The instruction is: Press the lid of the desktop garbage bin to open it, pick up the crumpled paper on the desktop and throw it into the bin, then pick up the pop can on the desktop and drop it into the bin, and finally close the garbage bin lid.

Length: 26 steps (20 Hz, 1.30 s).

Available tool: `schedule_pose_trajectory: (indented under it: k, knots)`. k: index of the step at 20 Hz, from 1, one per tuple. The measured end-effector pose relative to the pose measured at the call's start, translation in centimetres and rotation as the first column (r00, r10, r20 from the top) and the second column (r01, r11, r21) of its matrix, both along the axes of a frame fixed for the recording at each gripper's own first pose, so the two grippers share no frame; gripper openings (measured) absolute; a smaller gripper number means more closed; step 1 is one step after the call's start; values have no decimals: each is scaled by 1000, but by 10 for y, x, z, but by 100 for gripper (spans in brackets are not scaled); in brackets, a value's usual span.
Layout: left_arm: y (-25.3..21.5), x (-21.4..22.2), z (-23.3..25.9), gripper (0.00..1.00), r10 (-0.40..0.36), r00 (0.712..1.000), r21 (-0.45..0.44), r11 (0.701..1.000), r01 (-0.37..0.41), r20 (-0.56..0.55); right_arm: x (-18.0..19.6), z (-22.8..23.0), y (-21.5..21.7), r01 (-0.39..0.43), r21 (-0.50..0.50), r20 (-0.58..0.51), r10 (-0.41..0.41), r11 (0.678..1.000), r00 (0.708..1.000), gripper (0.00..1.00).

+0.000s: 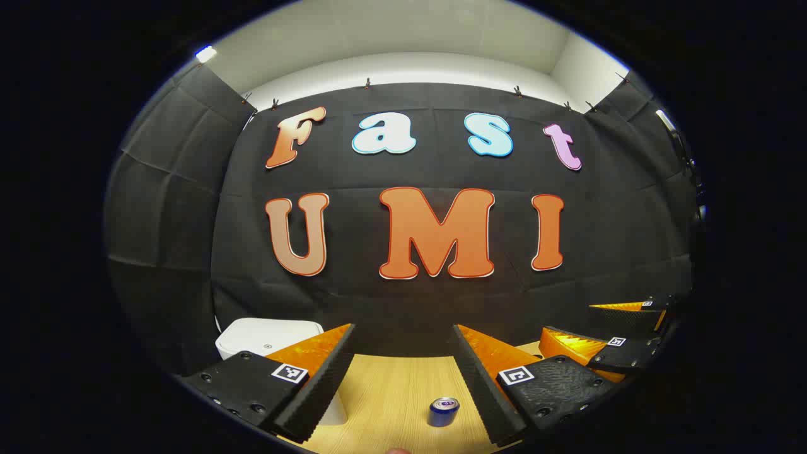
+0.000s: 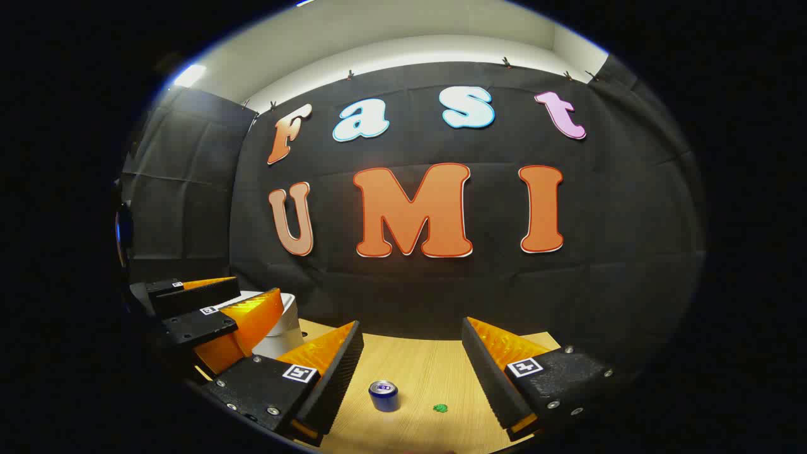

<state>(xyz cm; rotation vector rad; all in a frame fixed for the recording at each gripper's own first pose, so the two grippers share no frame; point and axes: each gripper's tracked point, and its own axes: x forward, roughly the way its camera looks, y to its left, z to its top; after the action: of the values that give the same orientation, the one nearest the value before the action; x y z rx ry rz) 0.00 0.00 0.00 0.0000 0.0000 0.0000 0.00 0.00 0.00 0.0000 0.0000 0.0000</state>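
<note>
Blue pop can [image 2: 383,396] upright; label unreadable.

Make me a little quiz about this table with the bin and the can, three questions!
1. True or false: the bin lid is shut.
2. How does the pop can stand: A upright, B on its side, C crushed flat?
3. Fill in: both the left gripper and the right gripper are ____, holding nothing.

Key: 1 true. 2 A. 3 open.
</note>
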Motion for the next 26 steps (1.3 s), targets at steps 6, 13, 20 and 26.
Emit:
schedule_pose_trajectory:
  k: [6,13,20,26]
  knots:
    - [-9,-4,0,94,-39,999,-10,999,39,-7,-6,4,-2,8,-6,21,-7,1000,1000,93]
    - [-15,-9,2,94,-53,999,-37,998,53,2,-18,1,-5,29,-15,9,-28,999,1000,93]
    - [-12,-10,5,93,-73,997,-49,996,73,18,-25,-1,-1,49,-20,-2,-49,999,999,93]
    - [-10,-8,10,94,-126,991,-59,990,129,46,-29,3,8,82,-30,6,-81,996,997,93]
